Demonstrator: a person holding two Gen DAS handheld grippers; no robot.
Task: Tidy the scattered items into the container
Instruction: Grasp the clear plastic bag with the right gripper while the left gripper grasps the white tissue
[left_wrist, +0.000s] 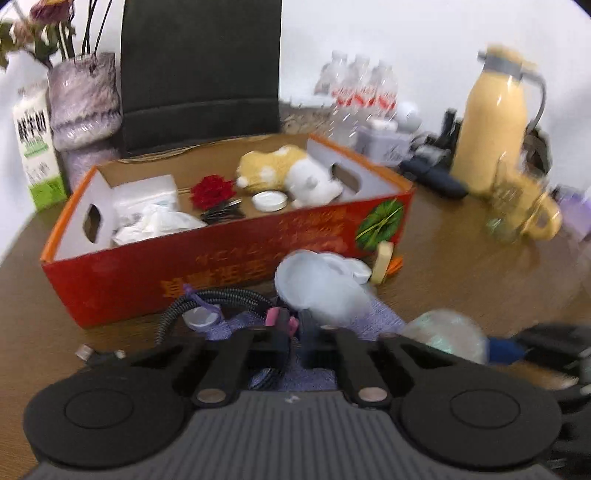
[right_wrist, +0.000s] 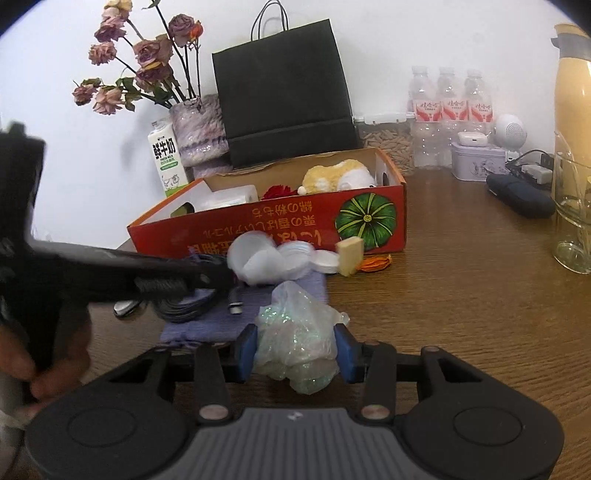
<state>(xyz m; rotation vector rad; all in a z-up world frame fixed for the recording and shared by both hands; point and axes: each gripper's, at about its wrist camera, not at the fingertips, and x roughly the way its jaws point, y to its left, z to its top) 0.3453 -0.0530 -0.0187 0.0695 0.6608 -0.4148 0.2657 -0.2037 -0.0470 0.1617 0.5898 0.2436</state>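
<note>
Left claw (left_wrist: 293, 334) sits at the near left of the clutter, its jaws drawn fully together down among a coiled black cable (right_wrist: 192, 295) and a purple cloth (right_wrist: 207, 325); that view is blurred, so I cannot tell whether anything is pinched between the pink pads, or what.

Further right, the right claw (right_wrist: 297, 349) has its blue pads pressed on both sides of a crumpled glittery plastic bag (right_wrist: 295, 332), the jaws about half closed around it. The bag lies partly on the cloth's right edge and partly on the bare table (right_wrist: 461, 314).

Beyond both claws, near the red cardboard box (right_wrist: 266, 229), lie white plastic lids (right_wrist: 280, 258), a pale yellow block (right_wrist: 349, 254) and a small orange scrap (right_wrist: 375, 263), all still outside the box. The box is already partly filled with white packets, a red flower and a plush toy (right_wrist: 338, 177).

The step in hand looks like carrying the bag into the box. The bag is soft and slippery, so the hold should stay firm but not crush it flat. Lift straight up first, so its lower folds come free of the cloth rather than dragging it along. Then carry it high over the near wall of the box and let go above the open middle. A tall glass (right_wrist: 572, 221) stands at the far right, well apart from that path.
</note>
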